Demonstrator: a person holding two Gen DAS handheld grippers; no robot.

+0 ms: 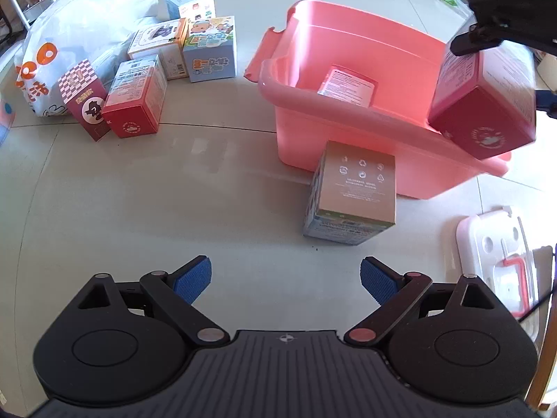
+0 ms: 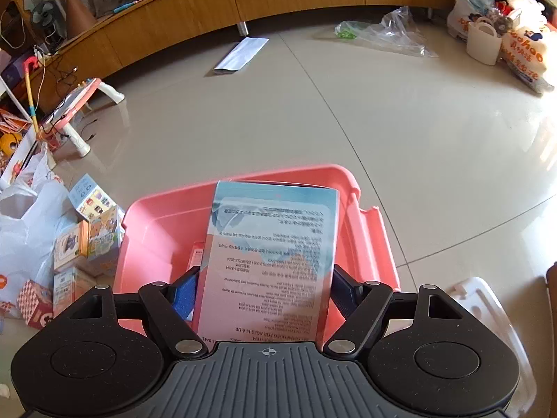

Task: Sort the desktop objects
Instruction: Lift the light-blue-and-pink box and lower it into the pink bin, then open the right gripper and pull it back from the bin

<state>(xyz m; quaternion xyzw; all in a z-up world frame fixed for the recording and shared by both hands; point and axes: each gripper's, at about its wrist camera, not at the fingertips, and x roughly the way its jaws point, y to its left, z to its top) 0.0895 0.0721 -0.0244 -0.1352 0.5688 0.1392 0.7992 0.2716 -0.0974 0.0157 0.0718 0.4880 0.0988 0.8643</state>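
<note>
While the right gripper [image 2: 261,299] clamps a box [image 2: 271,254] lengthwise over the bin [image 1: 348,132], the left gripper [image 1: 285,278] gapes empty, nearest the grey box [image 1: 355,188] ahead.

Pink bin [image 1: 348,146], dark red box [image 1: 484,129], red-and-white checkered box [image 1: 83,101].

The held box [image 2: 268,261] hides most of the pink bin's [image 2: 156,230] inside; its red end [image 1: 485,132] is motion-blurred.
</note>
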